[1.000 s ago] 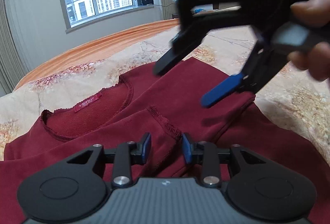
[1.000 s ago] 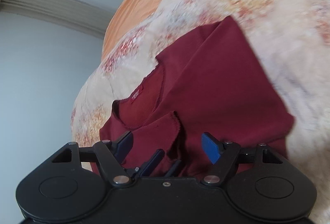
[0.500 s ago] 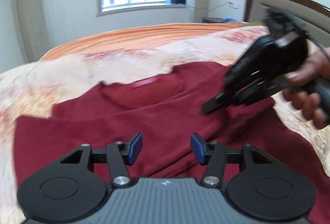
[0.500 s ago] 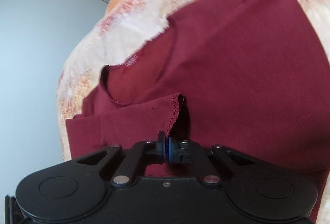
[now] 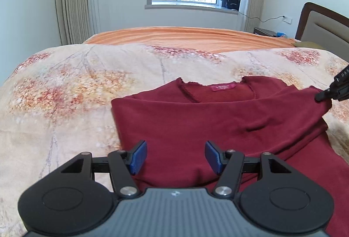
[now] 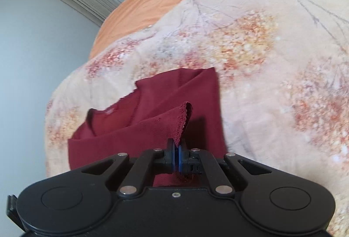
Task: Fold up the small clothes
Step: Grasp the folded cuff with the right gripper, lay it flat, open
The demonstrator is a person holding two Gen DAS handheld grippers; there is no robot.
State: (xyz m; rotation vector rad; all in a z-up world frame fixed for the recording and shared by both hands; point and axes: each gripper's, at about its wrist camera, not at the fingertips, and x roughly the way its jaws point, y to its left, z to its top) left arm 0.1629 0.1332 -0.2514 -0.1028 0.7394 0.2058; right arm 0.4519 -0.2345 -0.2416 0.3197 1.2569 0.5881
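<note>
A dark red long-sleeved top [image 5: 218,119] lies on the floral bedspread [image 5: 65,93], neckline and pink label toward the window, one sleeve folded across its chest. My left gripper [image 5: 175,157] hovers over the top's near left part; its jaws are opening and nothing is between the blue pads. My right gripper [image 6: 177,155] is shut on the sleeve cuff [image 6: 182,119] and holds it lifted off the top. In the left wrist view the right gripper [image 5: 322,96] shows at the right edge, pinching that sleeve end.
An orange blanket [image 5: 185,37] covers the far side of the bed. A headboard [image 5: 322,25] and a bedside table [image 5: 265,31] stand at the right. Curtains, a window and a dark bag on the sill are behind.
My right gripper closed on the sleeve cuff and drew it up and to the right across the top. My left gripper let the cuff go, opened wider and swung left.
</note>
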